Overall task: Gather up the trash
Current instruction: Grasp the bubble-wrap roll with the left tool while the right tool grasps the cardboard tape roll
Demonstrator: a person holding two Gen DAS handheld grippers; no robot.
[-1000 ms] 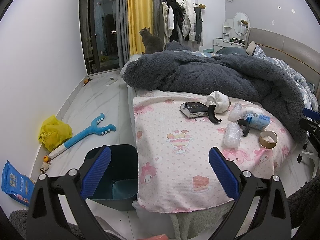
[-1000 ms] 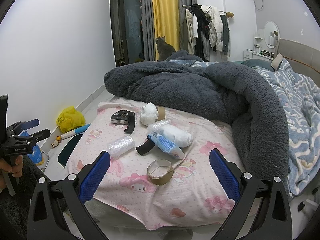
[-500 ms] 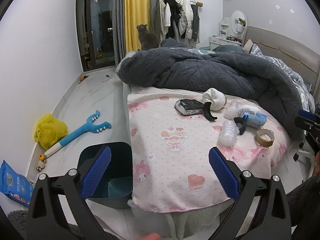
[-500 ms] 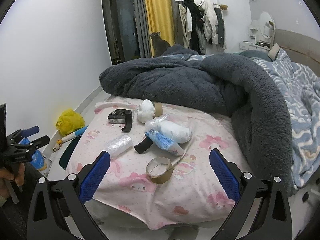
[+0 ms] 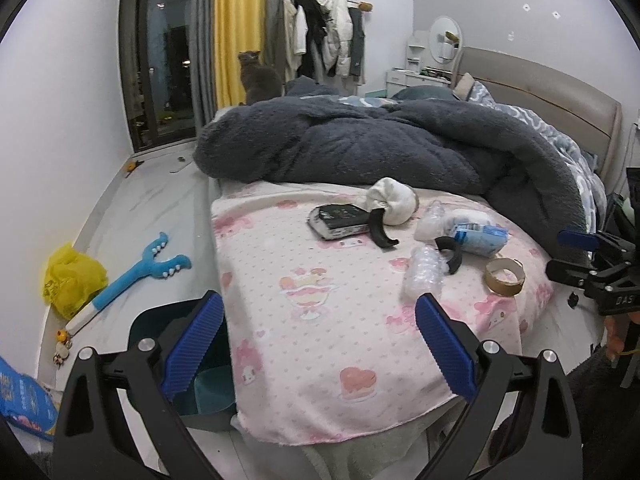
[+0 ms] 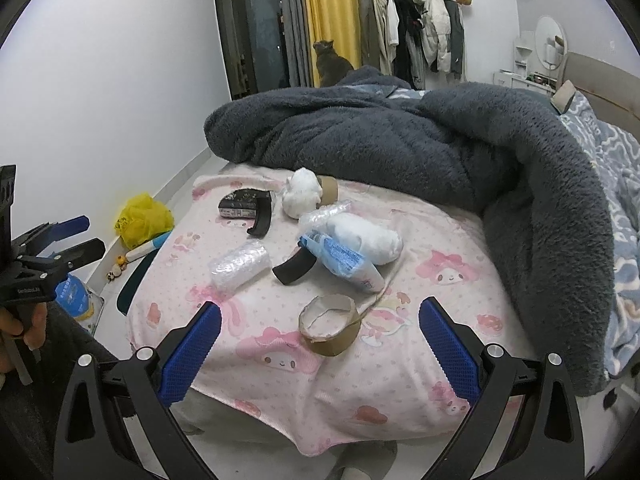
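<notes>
Trash lies on the pink bed sheet (image 6: pixel 280 356): a cardboard tape ring (image 6: pixel 329 324) (image 5: pixel 504 276), a crumpled clear plastic wrap (image 6: pixel 239 264) (image 5: pixel 423 271), a blue-and-white packet (image 6: pixel 344 262) (image 5: pixel 480 236), a white wad (image 6: pixel 302 196) (image 5: pixel 390 200), two curved black pieces (image 6: pixel 294 270) (image 6: pixel 262 220) and a small black box (image 6: pixel 236 205) (image 5: pixel 340 220). A dark blue bin (image 5: pixel 160 328) stands on the floor beside the bed. My left gripper (image 5: pixel 318 346) is open and empty over the bed's corner. My right gripper (image 6: pixel 318 350) is open and empty just short of the tape ring.
A dark fleece blanket (image 6: pixel 420 148) is heaped behind the trash. A grey cat (image 5: pixel 258 78) sits at the far bed end. On the floor lie a yellow bag (image 5: pixel 72 278), a blue toy (image 5: pixel 136 272) and a blue snack packet (image 5: pixel 24 404).
Both grippers have swung slightly, so the bed items have shifted in view. The right gripper is a little closer to the tape ring. Both stay open and empty.
</notes>
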